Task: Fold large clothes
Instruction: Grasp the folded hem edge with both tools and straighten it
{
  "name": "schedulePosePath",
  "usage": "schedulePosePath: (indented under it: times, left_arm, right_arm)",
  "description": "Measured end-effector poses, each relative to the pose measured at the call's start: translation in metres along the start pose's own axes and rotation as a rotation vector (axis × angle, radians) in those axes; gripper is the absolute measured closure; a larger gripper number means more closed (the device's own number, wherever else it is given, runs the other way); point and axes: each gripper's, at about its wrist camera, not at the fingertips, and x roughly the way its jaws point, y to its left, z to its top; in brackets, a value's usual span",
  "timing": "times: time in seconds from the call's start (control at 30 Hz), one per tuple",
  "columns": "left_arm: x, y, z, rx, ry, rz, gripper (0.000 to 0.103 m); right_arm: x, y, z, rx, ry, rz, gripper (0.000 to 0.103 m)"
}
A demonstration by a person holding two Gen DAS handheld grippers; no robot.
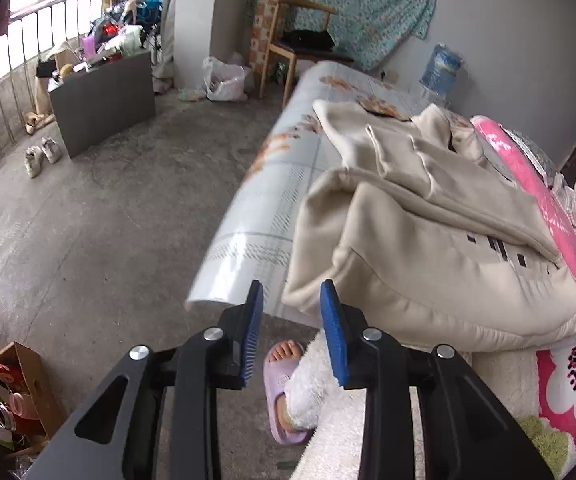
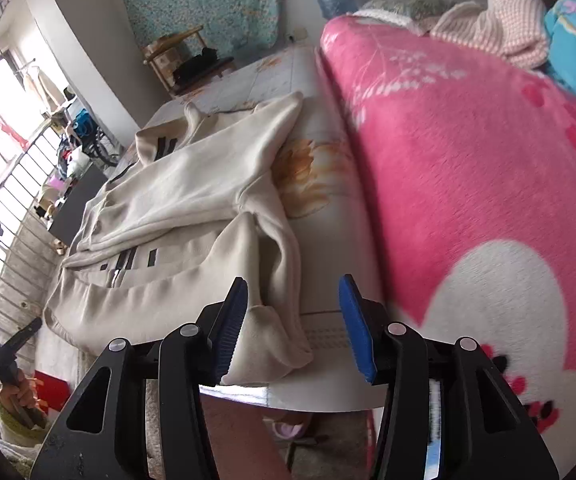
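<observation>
Bed [image 1: 271, 184] bears our folded hoodie [image 1: 440, 240].
We hold left gripper [image 1: 292, 332] and right gripper [image 2: 292, 328] parted, empty; hoodie's print is half hidden.

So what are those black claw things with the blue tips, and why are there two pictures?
They are two grabbers that a person holds, one in each hand, and each has a small camera looking along its fingers. One picture comes from the left gripper, the other from the right gripper. Both stand open and hold nothing. On the bed lies a cream hoodie with black marks, partly folded, one sleeve laid across it. Beside it is a pink flowered blanket. In the right picture you can also see the person's hand gripping the left grabber. Below, a foot wears a purple slipper.
</observation>
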Motion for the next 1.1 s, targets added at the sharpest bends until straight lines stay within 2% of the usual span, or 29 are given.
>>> schedulePosePath:
  times: [0.07, 0.13, 0.2, 0.27, 0.33, 0.4, 0.57, 0.67, 0.73, 0.8, 0.83, 0.87, 0.97, 1.1]
  left_arm:
    - [-0.007, 0.005, 0.005, -0.017, -0.032, -0.018, 0.073]
    - [-0.009, -0.001, 0.009, -0.023, -0.047, -0.081, 0.073]
    - [-0.005, -0.021, 0.013, 0.01, -0.036, -0.16, 0.073]
    - [0.006, -0.048, 0.014, 0.063, -0.009, -0.204, 0.066]
    - [0.024, -0.074, 0.014, 0.124, 0.03, -0.174, 0.063]
    - [0.04, -0.092, 0.013, 0.161, 0.047, -0.143, 0.063]
    - [0.072, -0.103, 0.016, 0.188, 0.065, -0.069, 0.062]
    - [0.075, -0.104, 0.017, 0.2, 0.048, -0.06, 0.063]
    - [0.076, -0.106, 0.016, 0.218, 0.029, -0.037, 0.07]
    - [0.076, -0.107, 0.015, 0.234, 0.012, -0.032, 0.083]
    - [0.077, -0.108, 0.015, 0.237, 0.007, -0.034, 0.093]
    - [0.077, -0.109, 0.016, 0.242, 0.002, -0.029, 0.098]
    - [0.068, -0.107, 0.021, 0.228, -0.028, -0.048, 0.1]
    - [0.039, -0.098, 0.037, 0.192, -0.123, -0.074, 0.1]
  right_arm:
    - [-0.007, 0.002, 0.004, -0.004, -0.021, -0.028, 0.054]
    - [-0.009, 0.014, 0.005, -0.031, -0.029, -0.026, 0.053]
    - [-0.006, 0.035, 0.005, -0.079, -0.021, 0.012, 0.048]
    - [0.003, 0.062, 0.002, -0.152, -0.003, 0.039, 0.043]
    - [0.015, 0.088, -0.002, -0.233, 0.025, 0.049, 0.041]
    - [0.032, 0.106, -0.006, -0.289, 0.06, 0.017, 0.041]
    - [0.068, 0.116, -0.011, -0.297, 0.128, -0.069, 0.042]
    - [0.083, 0.117, -0.013, -0.312, 0.155, -0.117, 0.058]
    - [0.086, 0.121, -0.017, -0.349, 0.149, -0.152, 0.067]
    - [0.087, 0.124, -0.017, -0.374, 0.155, -0.142, 0.099]
    - [0.088, 0.124, -0.017, -0.373, 0.161, -0.134, 0.099]
    - [0.088, 0.126, -0.017, -0.394, 0.16, -0.142, 0.101]
    - [0.076, 0.132, -0.014, -0.421, 0.116, -0.143, 0.103]
    - [0.041, 0.134, 0.009, -0.36, 0.001, -0.102, 0.103]
